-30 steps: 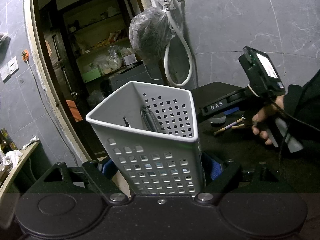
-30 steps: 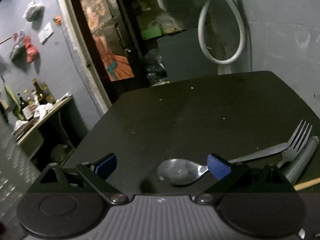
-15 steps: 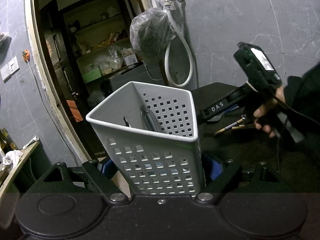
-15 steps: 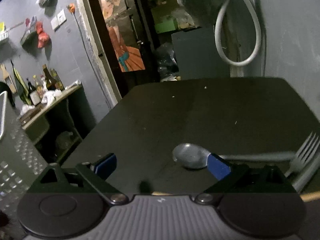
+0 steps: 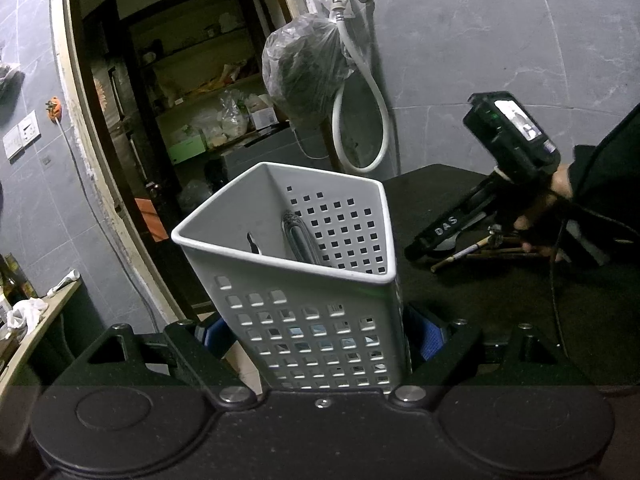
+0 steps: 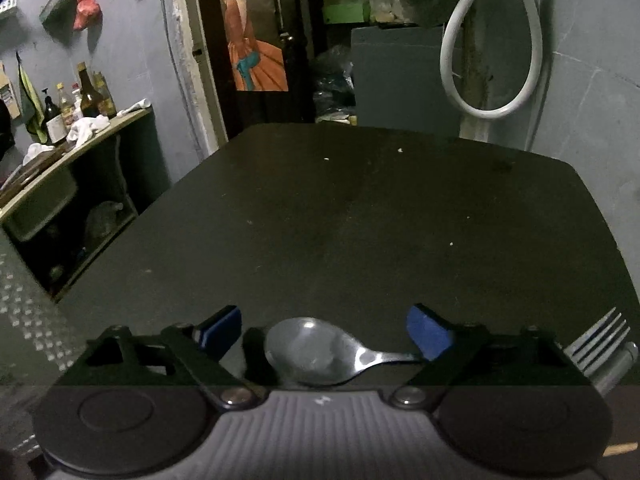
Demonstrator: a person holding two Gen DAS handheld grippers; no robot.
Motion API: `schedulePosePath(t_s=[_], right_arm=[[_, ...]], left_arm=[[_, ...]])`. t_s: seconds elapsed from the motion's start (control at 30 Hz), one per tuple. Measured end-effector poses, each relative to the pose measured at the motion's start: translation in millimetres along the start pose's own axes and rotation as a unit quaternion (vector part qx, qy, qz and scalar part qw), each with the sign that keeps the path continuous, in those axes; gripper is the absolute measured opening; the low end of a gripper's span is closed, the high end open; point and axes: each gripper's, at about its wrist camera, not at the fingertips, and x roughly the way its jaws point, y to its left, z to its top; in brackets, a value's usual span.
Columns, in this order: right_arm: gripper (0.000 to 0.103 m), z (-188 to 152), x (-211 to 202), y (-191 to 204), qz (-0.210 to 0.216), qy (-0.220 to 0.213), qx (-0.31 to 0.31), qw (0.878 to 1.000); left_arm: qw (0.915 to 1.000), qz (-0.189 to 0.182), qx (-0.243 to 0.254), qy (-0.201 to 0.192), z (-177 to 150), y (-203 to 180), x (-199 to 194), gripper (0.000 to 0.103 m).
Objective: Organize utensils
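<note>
My left gripper [image 5: 320,336] is shut on a white perforated utensil basket [image 5: 304,280] and holds it tilted. A grey-handled utensil [image 5: 298,240] stands inside it. On the black table [image 6: 360,220] lies a metal spoon [image 6: 312,350], its bowl between the blue pads [image 6: 426,332] of my right gripper [image 6: 326,328]. The jaws are closing, and the pads do not touch the spoon. A fork [image 6: 600,340] lies at the right edge. In the left wrist view a hand holds the right gripper [image 5: 436,236] low over wooden chopsticks [image 5: 480,252].
A white hose [image 5: 372,128] and a plastic bag [image 5: 304,72] hang from a tap on the grey wall behind the table. A dark doorway [image 5: 192,100] with shelves opens to the left. A side counter with bottles [image 6: 80,100] stands left of the table.
The right gripper has rolled and shifted, so the spoon now lies between its pads instead of off to the right. Its jaws have narrowed slightly. The left gripper and basket have not moved.
</note>
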Motion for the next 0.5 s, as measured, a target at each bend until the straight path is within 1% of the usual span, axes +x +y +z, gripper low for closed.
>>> schedulePosePath(t_s=[0.07, 0.13, 0.2, 0.33, 0.43, 0.5], right_arm=[[0.094, -3, -7, 0, -0.005, -0.001, -0.012, 1.000], [0.095, -5, -9, -3, -0.005, 0.009, -0.015, 1.000], [0.098, -9, -10, -5, -0.011, 0.009, -0.023, 1.000], [0.098, -14, -11, -5, -0.012, 0.002, -0.030, 0.999], [0.095, -18, -12, -1, -0.007, -0.006, -0.044, 0.999], [0.091, -18, -13, 0, -0.002, -0.008, -0.048, 0.999]], left_arm=[[1.0000, 0.000, -0.001, -0.001, -1, 0, 0, 0.088], [1.0000, 0.000, -0.001, -0.001, -1, 0, 0, 0.088], [1.0000, -0.001, 0.000, -0.001, -1, 0, 0, 0.088], [1.0000, -0.001, 0.001, -0.001, -1, 0, 0, 0.088], [1.0000, -0.002, 0.003, -0.001, -1, 0, 0, 0.088], [1.0000, -0.002, 0.002, -0.001, -1, 0, 1, 0.088]])
